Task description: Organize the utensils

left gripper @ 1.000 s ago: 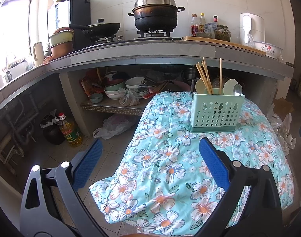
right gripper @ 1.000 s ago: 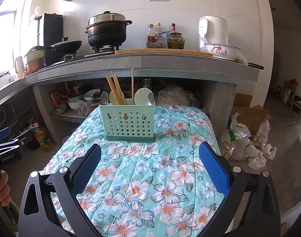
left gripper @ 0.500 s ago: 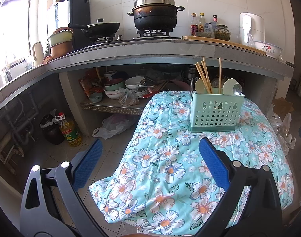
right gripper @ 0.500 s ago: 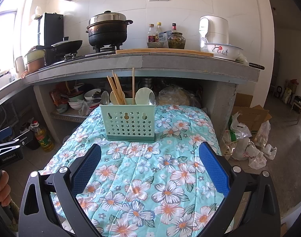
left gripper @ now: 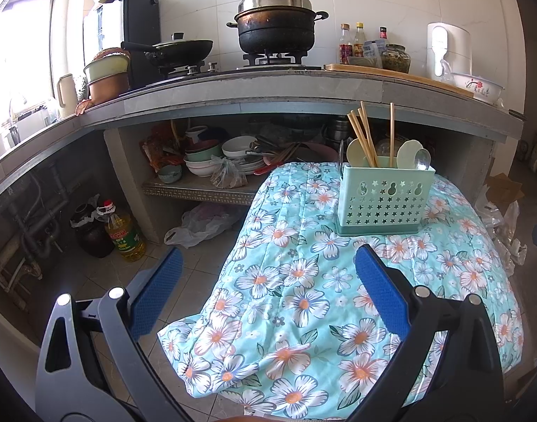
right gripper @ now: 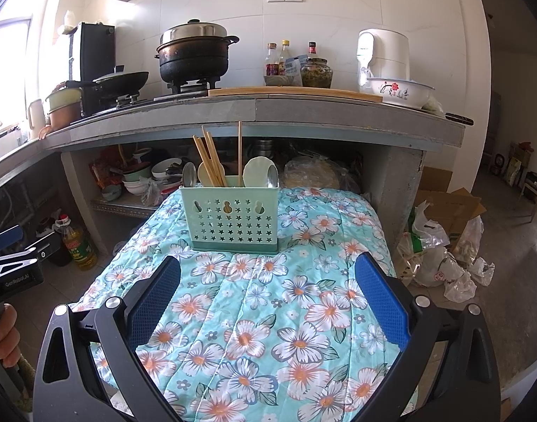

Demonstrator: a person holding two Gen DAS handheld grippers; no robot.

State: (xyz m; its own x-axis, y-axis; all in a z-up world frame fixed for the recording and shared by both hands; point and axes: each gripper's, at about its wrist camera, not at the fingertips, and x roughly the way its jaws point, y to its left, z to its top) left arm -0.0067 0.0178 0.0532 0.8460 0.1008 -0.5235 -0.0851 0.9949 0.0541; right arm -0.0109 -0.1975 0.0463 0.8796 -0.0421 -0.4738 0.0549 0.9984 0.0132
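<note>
Left gripper [left gripper: 266, 274]: held released, empty, nothing grasped.
Utensil holder [right gripper: 229, 219]: stood at 12 o'clock on the floral quilt [right gripper: 268, 316]; tipping on soft cloth was judged possible.
Chopsticks [right gripper: 209, 160]: leaned loosely; spilling if nudged.
Right gripper [right gripper: 266, 281]: spread, empty.

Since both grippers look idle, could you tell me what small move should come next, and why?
Probably ease the right gripper, open and empty, forward toward the utensil caddy: it stands straight ahead on the floral cloth, with chopsticks and spoons crowded together.
</note>
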